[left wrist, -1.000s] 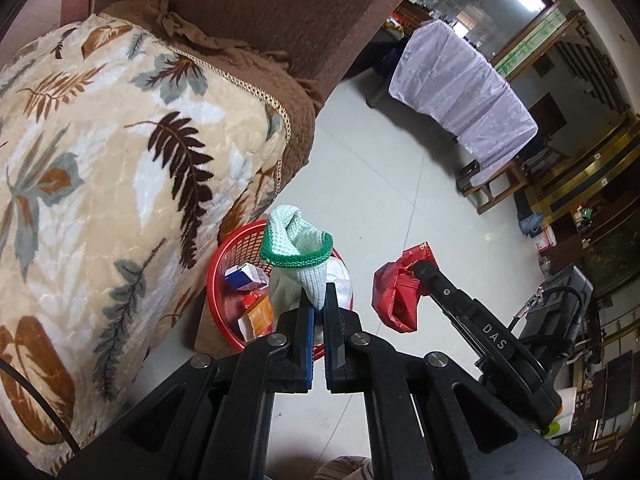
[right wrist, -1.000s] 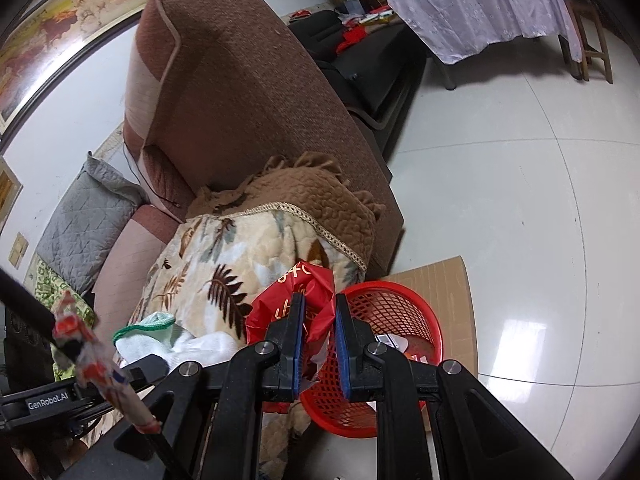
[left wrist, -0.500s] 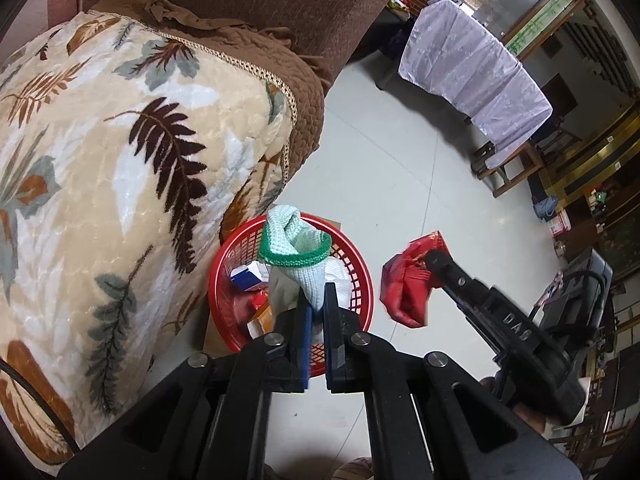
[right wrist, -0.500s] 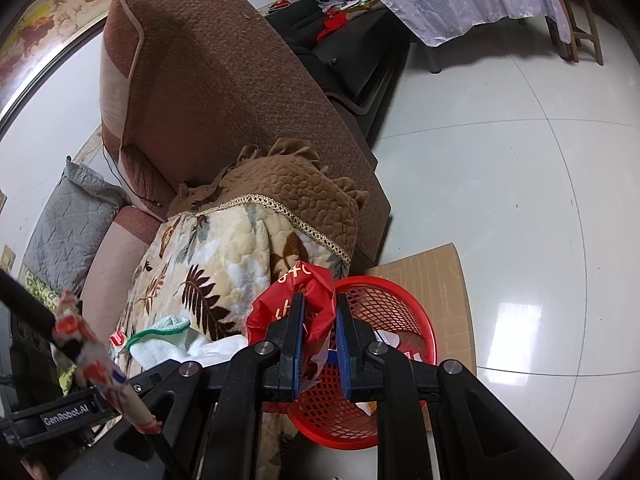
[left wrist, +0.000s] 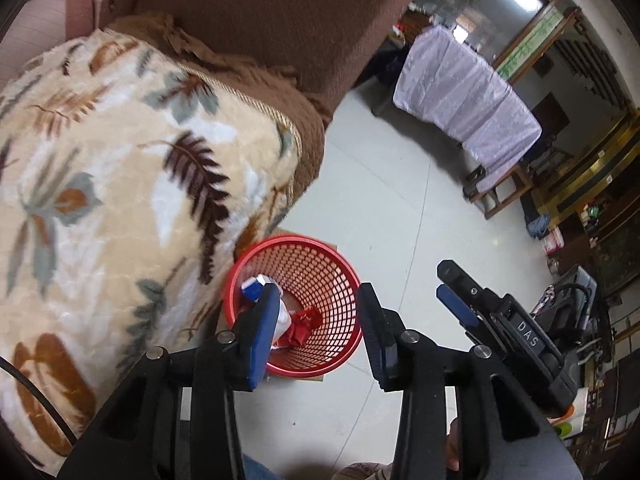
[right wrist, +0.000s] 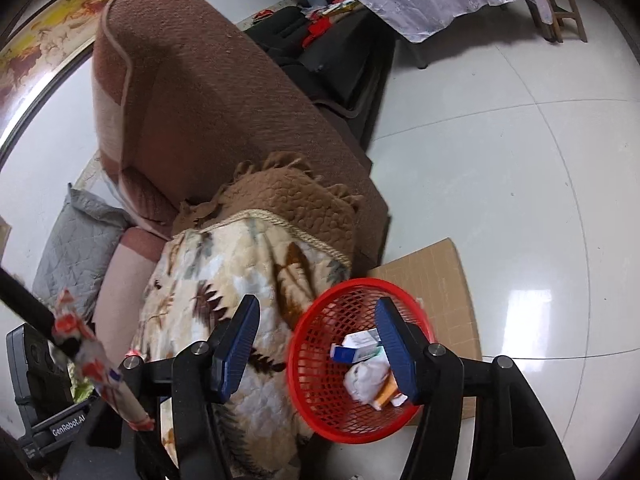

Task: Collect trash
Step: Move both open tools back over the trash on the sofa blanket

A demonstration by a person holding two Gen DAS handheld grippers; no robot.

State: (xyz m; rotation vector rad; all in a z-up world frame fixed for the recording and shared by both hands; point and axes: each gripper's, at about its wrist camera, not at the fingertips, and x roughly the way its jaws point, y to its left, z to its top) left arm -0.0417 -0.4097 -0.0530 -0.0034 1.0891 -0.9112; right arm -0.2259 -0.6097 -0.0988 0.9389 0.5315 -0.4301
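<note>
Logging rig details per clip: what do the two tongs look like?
Both the left tongs and the right tongs are matte black frames with silver screws and ribbed blue fingers. White lettering shows on their bodies: DAS on the right, GenRobot.AI on the left.

Left gripper (left wrist: 320,330) – jaws wide; right gripper (right wrist: 316,346) – same.

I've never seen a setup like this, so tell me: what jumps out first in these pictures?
The bright red mesh basket on the floor beside the sofa draws the eye first, with a crumpled red wrapper, a small blue and white box and white wadding inside. Above it hang the left claw and right claw, both open and empty. Next comes the leaf-patterned blanket draped over the brown sofa.
</note>
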